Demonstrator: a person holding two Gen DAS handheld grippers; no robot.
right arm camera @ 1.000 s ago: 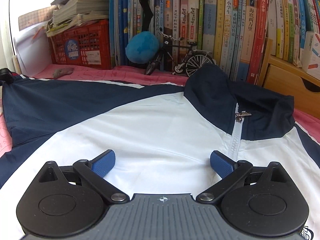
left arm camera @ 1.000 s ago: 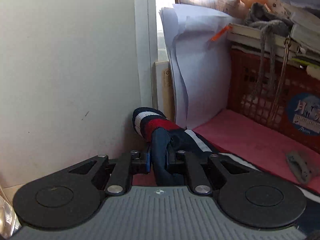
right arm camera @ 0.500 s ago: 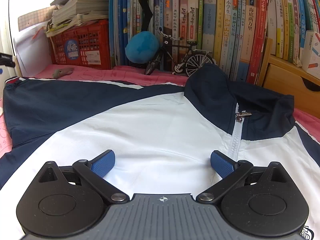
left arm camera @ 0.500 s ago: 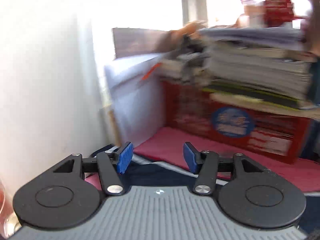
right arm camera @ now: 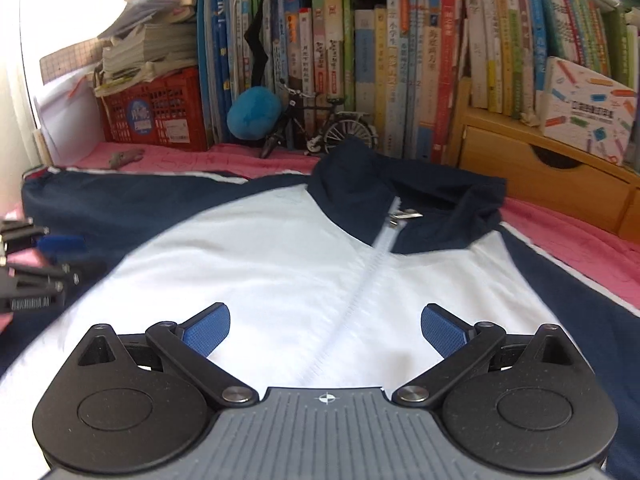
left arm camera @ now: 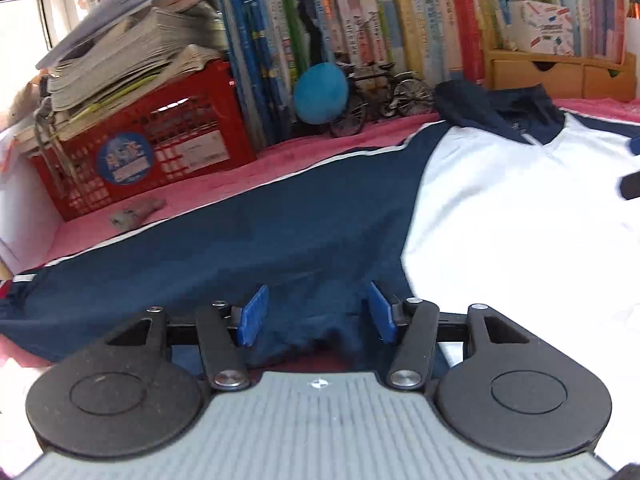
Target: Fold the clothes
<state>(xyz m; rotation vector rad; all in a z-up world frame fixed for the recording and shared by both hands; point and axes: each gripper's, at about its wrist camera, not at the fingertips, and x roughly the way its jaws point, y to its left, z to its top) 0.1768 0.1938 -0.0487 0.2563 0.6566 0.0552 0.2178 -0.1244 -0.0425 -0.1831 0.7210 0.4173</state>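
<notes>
Left gripper [left arm camera: 316, 314] with jaws spread above the navy sleeve [left arm camera: 224, 248], right gripper [right arm camera: 326, 330] spread wide over the white chest, jacket [right arm camera: 280, 264] lying flat on a pink cloth [right arm camera: 560, 224], red crate [right arm camera: 160, 116] and books [right arm camera: 360, 60] behind.

Jacket [right arm camera: 280, 264]: smooth thin cloth, slight sheen, white and navy panels. Pink bench cover [right arm camera: 568, 232]: matt cloth, quilted texture. Crate [left arm camera: 152, 148], left of frame: glossy red plastic lattice. Drawer unit [right arm camera: 532, 164], right: smooth pale wood. Right tool [right arm camera: 325, 332]: matt black plastic, dimpled blue pads [right arm camera: 206, 334], bright metal rivets.
</notes>
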